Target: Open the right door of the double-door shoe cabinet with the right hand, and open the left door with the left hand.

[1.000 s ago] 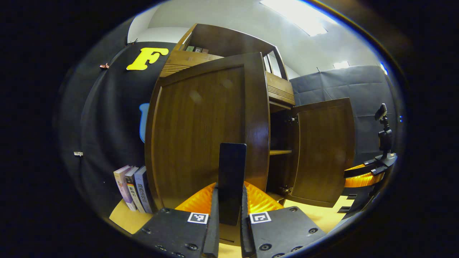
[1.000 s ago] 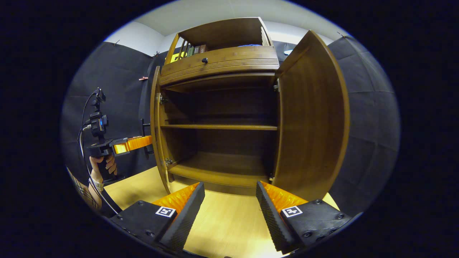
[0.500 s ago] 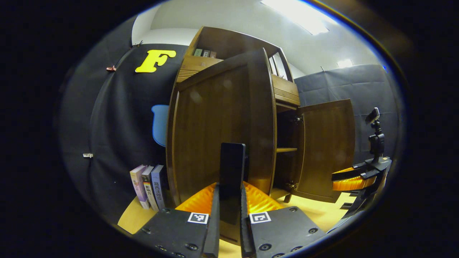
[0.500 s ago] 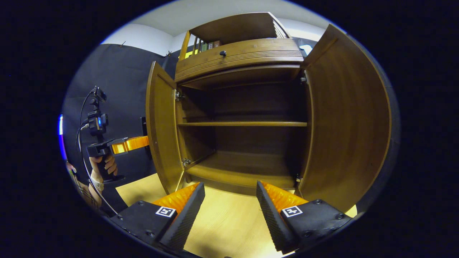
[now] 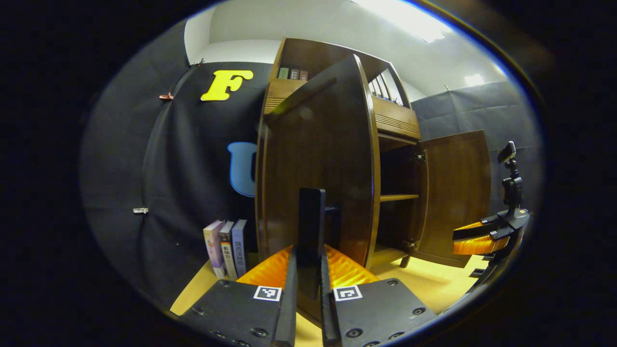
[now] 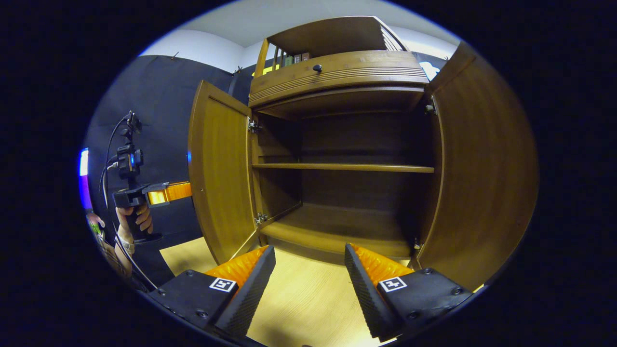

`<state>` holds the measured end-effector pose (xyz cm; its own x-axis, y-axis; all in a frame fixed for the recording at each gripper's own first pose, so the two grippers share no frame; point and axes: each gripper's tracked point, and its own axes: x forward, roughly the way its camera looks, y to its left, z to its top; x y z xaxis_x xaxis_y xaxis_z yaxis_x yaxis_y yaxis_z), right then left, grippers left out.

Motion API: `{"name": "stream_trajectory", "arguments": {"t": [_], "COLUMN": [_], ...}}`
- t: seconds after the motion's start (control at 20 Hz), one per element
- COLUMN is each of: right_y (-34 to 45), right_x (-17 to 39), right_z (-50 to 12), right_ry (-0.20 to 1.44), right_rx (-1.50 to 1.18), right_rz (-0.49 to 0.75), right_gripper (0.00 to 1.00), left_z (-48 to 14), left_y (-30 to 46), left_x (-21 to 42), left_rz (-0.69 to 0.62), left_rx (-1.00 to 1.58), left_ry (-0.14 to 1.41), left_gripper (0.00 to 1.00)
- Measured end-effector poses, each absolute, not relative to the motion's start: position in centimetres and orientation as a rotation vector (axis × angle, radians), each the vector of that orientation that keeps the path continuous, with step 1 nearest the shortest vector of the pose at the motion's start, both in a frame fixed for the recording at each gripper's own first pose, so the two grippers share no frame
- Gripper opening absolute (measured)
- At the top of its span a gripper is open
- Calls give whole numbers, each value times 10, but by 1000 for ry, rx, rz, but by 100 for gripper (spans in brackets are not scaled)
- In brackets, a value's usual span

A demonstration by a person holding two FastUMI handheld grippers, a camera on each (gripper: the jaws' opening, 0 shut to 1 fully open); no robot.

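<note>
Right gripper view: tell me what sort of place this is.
Probably a staged recording booth, not a home: black cloth walls hang behind a wooden shoe cabinet standing doors-open and bare-shelved on a light table, and a hand holds a camera-topped gripper beside it.

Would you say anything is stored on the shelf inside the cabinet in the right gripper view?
No, the shelf lies bare between the two open doors, with nothing resting on it.
</note>
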<state>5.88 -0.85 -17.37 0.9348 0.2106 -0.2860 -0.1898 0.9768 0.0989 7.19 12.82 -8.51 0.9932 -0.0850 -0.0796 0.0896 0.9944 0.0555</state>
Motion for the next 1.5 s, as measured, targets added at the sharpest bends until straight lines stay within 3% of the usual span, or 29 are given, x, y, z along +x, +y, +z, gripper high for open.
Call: {"name": "stream_trajectory", "arguments": {"t": [0.3, 0.5, 0.55, 0.65, 0.7, 1.15, 1.5], "right_y": [9, 13, 15, 19, 17, 3, -11], "right_x": [62, 61, 60, 59, 55, 39, 8], "right_z": [-175, -174, -173, -172, -173, -172, -154], "right_ry": [303, 306, 306, 306, 307, 305, 287], "right_rx": [67, 57, 59, 58, 57, 34, 15], "right_rz": [245, 256, 260, 265, 267, 241, 212], "right_gripper": [92, 92, 92, 92, 92, 92, 92], "left_z": [-88, -70, -67, -66, -68, -66, -36], "left_y": [160, 178, 174, 173, 175, 172, 117], "left_x": [50, 29, 24, 19, 17, -3, -29], "left_rz": [38, 109, 97, 96, 103, 128, 100], "left_rx": [149, 193, 187, 181, 184, 158, 150], "left_ry": [94, 50, 41, 38, 45, 47, -37], "left_gripper": [25, 18, 12, 24, 18, 22, 25]}}
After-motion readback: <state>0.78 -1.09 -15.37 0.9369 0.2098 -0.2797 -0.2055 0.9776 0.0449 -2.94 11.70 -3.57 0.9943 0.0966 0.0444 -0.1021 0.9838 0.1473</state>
